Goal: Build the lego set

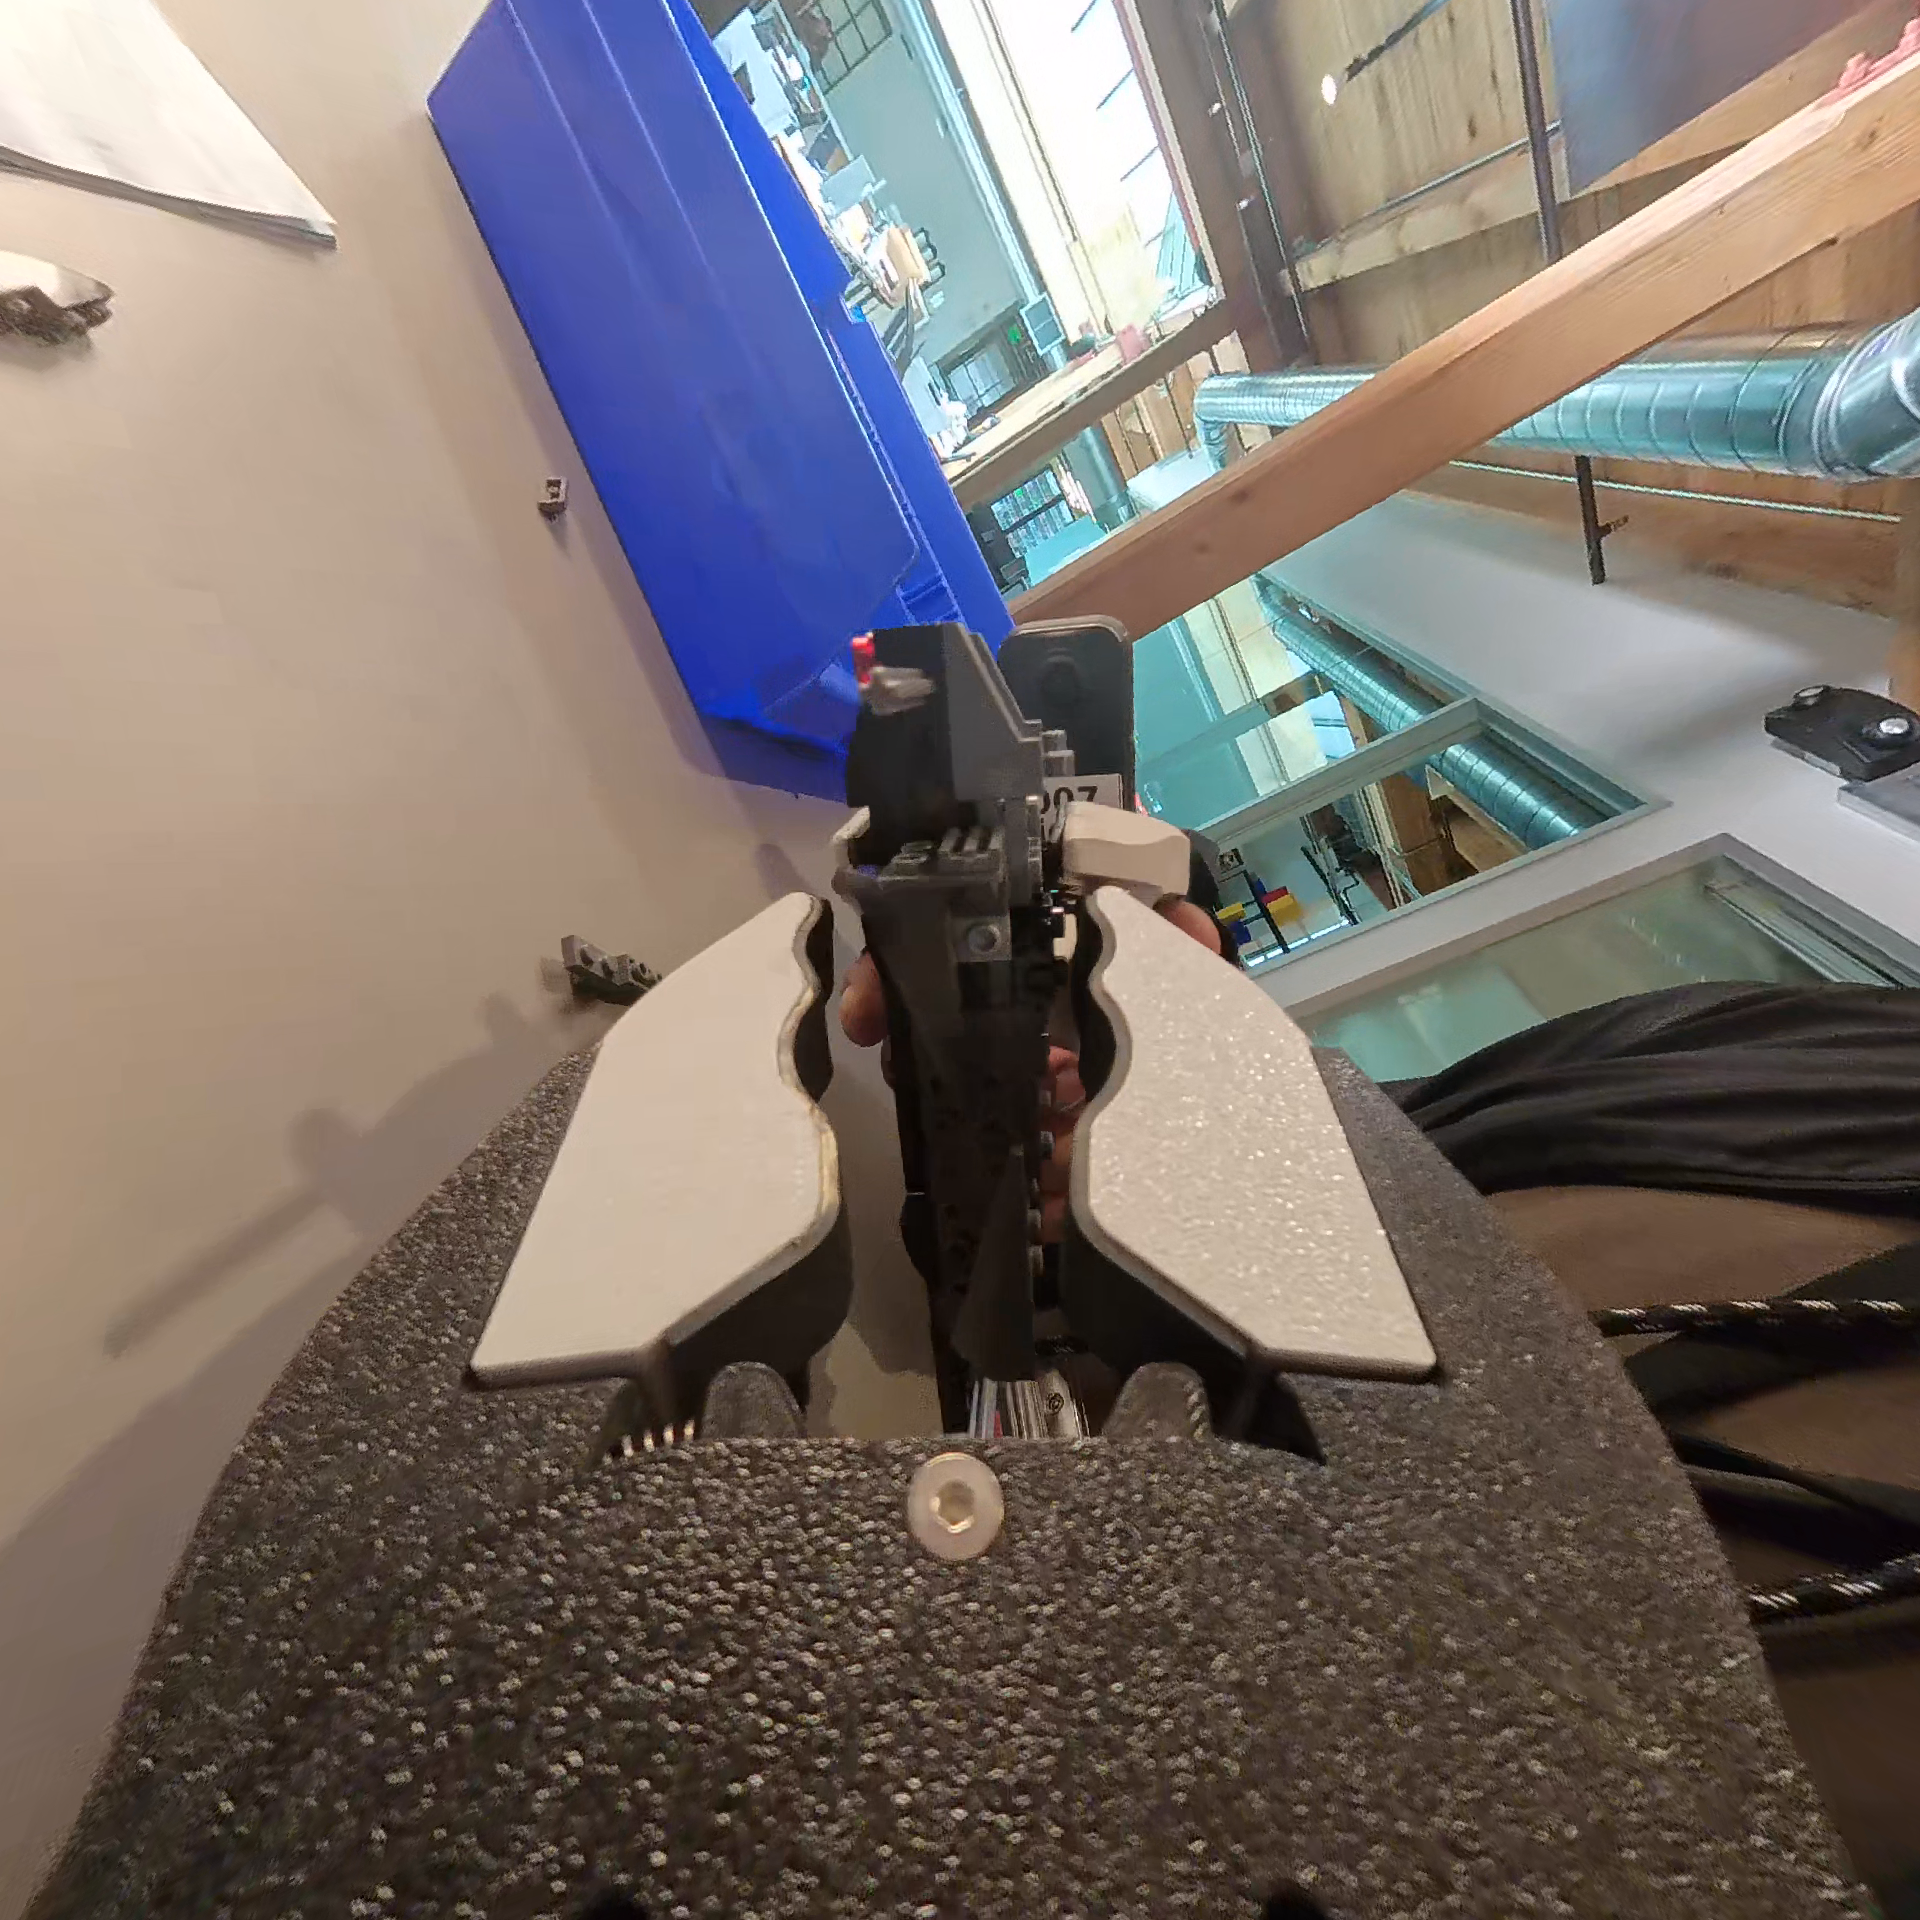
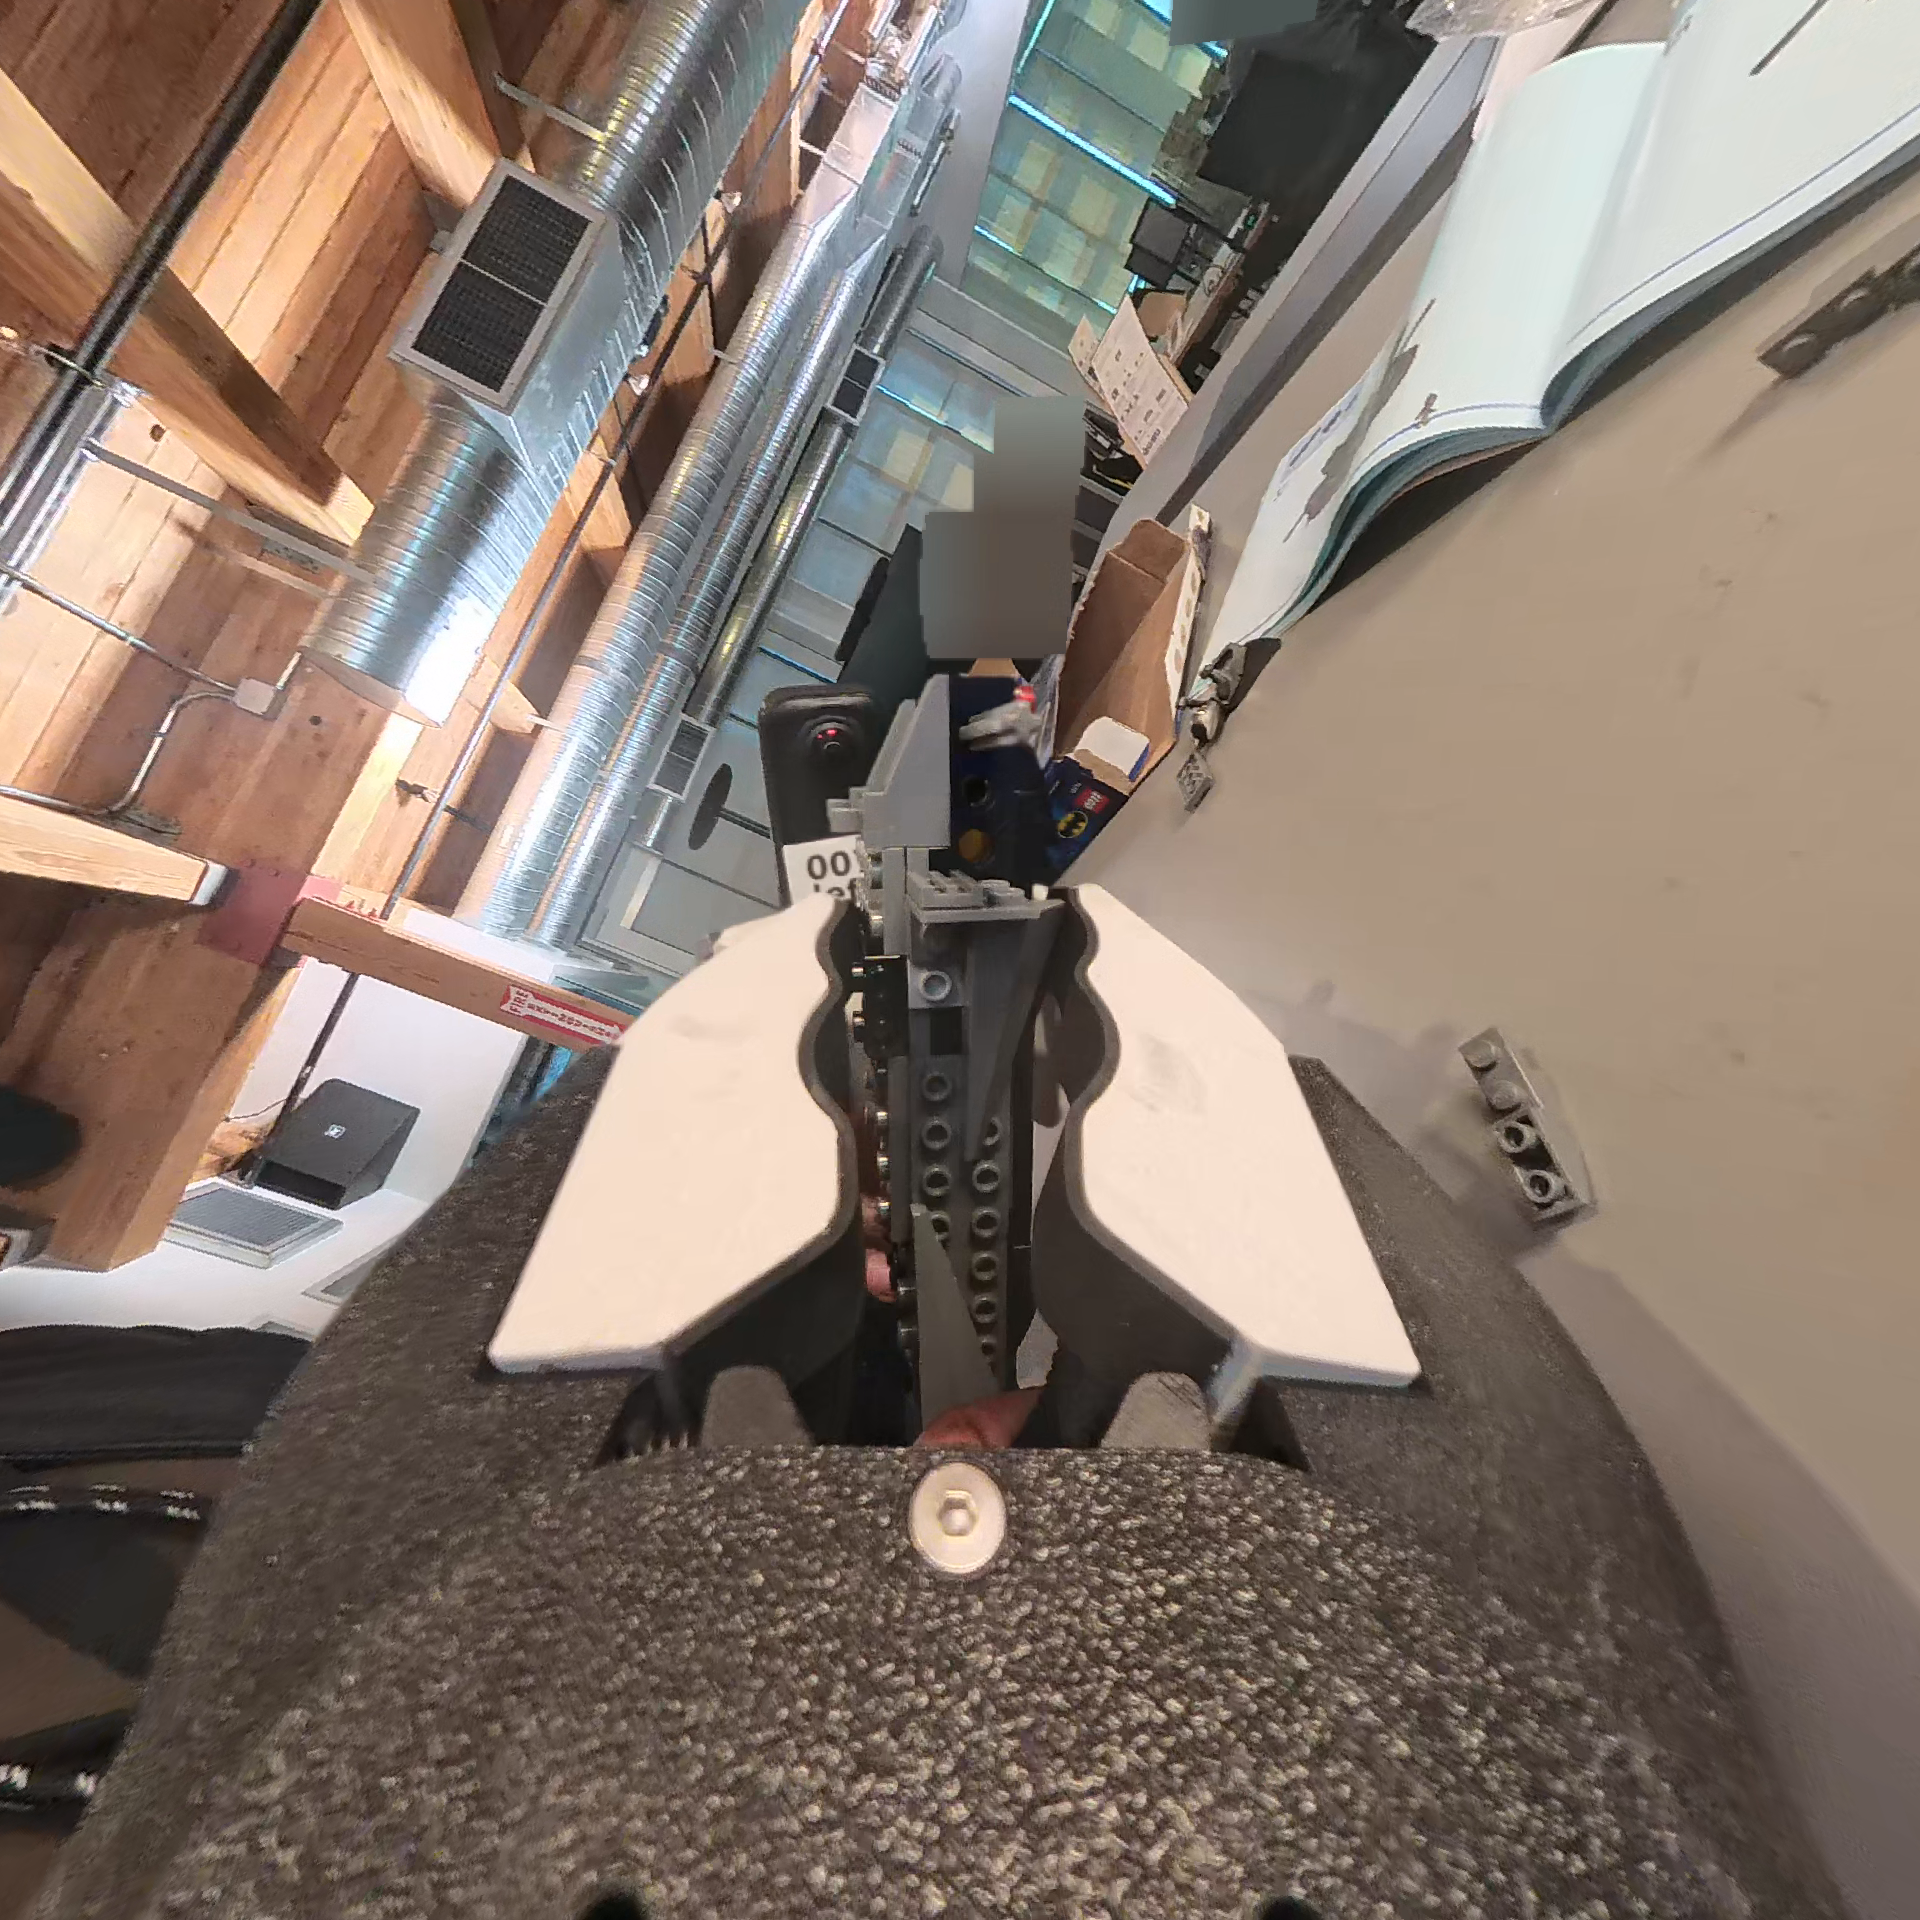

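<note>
Loose grey bricks (image 2: 1525,1141) beside open booklet (image 2: 1621,239)

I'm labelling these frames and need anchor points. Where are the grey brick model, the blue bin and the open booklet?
grey brick model (image 2: 951,1122): right wrist view, studded grey face.
blue bin (image 1: 665,353): left wrist view, broad side wall.
open booklet (image 2: 1621,239): right wrist view, pale page.
</note>
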Demonstrator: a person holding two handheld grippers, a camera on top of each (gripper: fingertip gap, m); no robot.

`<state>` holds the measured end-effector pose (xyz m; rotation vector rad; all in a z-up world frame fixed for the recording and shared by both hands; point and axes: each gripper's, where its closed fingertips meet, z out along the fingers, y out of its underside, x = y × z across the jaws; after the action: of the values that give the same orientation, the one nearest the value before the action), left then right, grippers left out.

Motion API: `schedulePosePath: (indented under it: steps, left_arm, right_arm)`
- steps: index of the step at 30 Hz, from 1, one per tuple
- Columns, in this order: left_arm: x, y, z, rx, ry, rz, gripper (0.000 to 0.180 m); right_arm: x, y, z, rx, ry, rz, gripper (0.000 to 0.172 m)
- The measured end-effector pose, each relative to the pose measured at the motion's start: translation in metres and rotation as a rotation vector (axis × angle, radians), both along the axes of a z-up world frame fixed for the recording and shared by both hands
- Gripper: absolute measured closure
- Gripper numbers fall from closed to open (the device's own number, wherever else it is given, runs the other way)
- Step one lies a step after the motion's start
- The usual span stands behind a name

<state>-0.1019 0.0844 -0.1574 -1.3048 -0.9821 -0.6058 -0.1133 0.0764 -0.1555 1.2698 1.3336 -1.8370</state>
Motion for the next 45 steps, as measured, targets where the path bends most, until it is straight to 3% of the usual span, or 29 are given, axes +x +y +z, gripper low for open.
schedulePosePath:
  steps: [2, 8, 11, 14, 23, 33, 38, 45]
  left_arm:
    - [0.001, 0.001, 0.004, 0.027, 0.016, -0.006, 0.144]
    - [0.003, 0.000, 0.010, 0.021, 0.078, 0.019, 0.144]
    - [0.001, -0.001, 0.007, -0.021, 0.103, 0.050, 0.145]
    - [0.005, 0.000, 0.010, -0.023, 0.135, 0.048, 0.145]
    - [0.009, 0.000, 0.007, -0.222, 0.231, -0.024, 0.133]
    - [0.017, 0.001, 0.007, -0.350, 0.338, -0.151, 0.142]
    - [0.019, -0.002, 0.007, -0.395, 0.337, -0.190, 0.142]
    - [0.019, -0.003, 0.007, -0.328, 0.263, -0.171, 0.145]
  right_arm:
    - [0.002, -0.002, 0.002, -0.012, 0.005, 0.009, 0.136]
    - [0.003, -0.003, 0.007, -0.029, 0.033, 0.030, 0.135]
    - [0.003, -0.001, 0.006, -0.007, 0.047, 0.031, 0.123]
    - [0.004, 0.002, 0.005, 0.003, 0.072, 0.044, 0.136]
    - [0.013, 0.004, 0.008, -0.024, 0.095, 0.111, 0.140]
    - [0.025, -0.002, 0.010, -0.035, 0.090, 0.225, 0.140]
    - [0.026, -0.003, 0.011, -0.011, 0.108, 0.251, 0.140]
    - [0.024, -0.005, 0.011, 0.015, 0.139, 0.235, 0.140]
